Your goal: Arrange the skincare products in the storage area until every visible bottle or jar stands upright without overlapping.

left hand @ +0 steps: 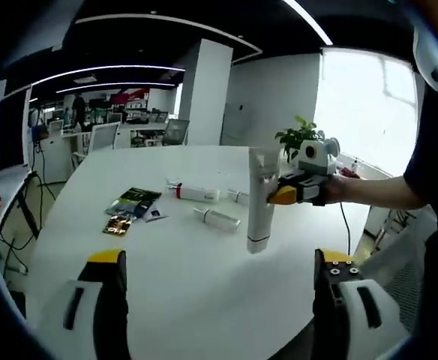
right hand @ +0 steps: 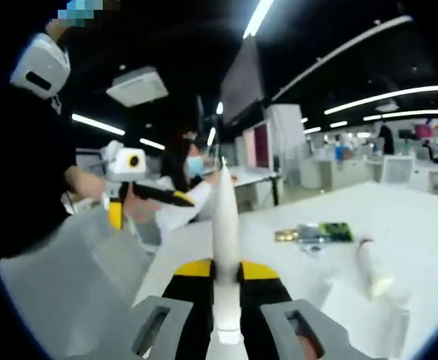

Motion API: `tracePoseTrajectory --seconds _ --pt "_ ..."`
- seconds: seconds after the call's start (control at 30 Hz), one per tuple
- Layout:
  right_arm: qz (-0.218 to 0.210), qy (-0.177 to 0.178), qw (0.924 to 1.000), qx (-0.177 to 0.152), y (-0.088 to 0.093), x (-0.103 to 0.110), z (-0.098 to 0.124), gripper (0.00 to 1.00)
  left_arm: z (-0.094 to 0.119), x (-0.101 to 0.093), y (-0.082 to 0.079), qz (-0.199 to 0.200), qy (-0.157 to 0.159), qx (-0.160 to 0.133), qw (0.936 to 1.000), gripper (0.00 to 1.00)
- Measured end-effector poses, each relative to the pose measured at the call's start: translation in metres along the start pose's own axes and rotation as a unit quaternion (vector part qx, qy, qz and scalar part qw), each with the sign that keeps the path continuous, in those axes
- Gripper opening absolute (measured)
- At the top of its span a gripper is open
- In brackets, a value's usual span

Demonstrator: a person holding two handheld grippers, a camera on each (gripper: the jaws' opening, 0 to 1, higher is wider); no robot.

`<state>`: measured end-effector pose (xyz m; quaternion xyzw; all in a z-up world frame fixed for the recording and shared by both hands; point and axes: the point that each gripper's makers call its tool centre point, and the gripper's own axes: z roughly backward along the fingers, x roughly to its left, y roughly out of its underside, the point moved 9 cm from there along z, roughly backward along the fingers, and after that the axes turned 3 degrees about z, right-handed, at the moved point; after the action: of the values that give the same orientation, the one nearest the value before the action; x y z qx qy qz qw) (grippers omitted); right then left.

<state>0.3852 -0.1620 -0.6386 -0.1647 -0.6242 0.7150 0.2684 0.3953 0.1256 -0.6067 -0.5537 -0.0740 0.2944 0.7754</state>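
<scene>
Now your right gripper [left hand: 285,195] has its fingers clamped on the white tube [left hand: 260,199], cap down above the counter [left hand: 189,277]; your left gripper [left hand: 223,289] fingers stand apart.

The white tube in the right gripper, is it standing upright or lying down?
Upright: the white tube stands cap down on the table, with the right gripper shut on its side.

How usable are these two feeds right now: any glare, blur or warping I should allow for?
Left gripper view: window blown out white, table edge bowed by fisheye, tube sharp. Right gripper view: tube close and soft, background dim, ceiling strip lights curved.
</scene>
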Motion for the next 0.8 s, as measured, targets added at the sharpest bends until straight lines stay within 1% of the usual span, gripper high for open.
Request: tracePoseTrajectory --seconds 0.03,0.17,0.33,0.43,0.53,0.57,0.77,0.8 --pt "0.001 -0.001 1.0000 -0.001 0.001 -0.001 -0.001 0.02 0.000 0.002 0.001 0.005 -0.003 0.000 1.0000 0.99" --pt "0.012 -0.005 0.9999 0.003 0.008 -0.009 -0.003 0.02 -0.002 0.005 0.004 0.000 -0.011 0.005 0.9999 0.99" --pt "0.024 0.002 0.9997 0.005 0.015 -0.019 -0.003 0.02 -0.003 0.006 0.006 0.003 -0.013 0.009 0.9999 0.99" --pt "0.039 0.006 0.9992 0.002 0.017 -0.024 -0.004 0.02 -0.004 0.007 0.007 -0.001 -0.014 0.018 0.9997 0.99" --pt "0.049 0.009 0.9987 0.006 0.020 -0.028 -0.004 0.02 -0.005 0.008 0.009 0.000 -0.015 0.024 0.9996 0.99" --pt "0.046 0.009 0.9989 -0.003 0.019 -0.030 -0.003 0.02 -0.005 0.008 0.009 0.000 -0.015 0.025 0.9996 0.99" --pt "0.070 0.019 0.9973 -0.013 0.020 -0.038 -0.004 0.03 -0.007 0.009 0.011 0.001 -0.015 0.029 0.9995 0.99" --pt "0.074 0.019 0.9970 -0.014 0.020 -0.039 -0.004 0.03 -0.009 0.008 0.013 0.001 -0.013 0.035 0.9993 0.98"
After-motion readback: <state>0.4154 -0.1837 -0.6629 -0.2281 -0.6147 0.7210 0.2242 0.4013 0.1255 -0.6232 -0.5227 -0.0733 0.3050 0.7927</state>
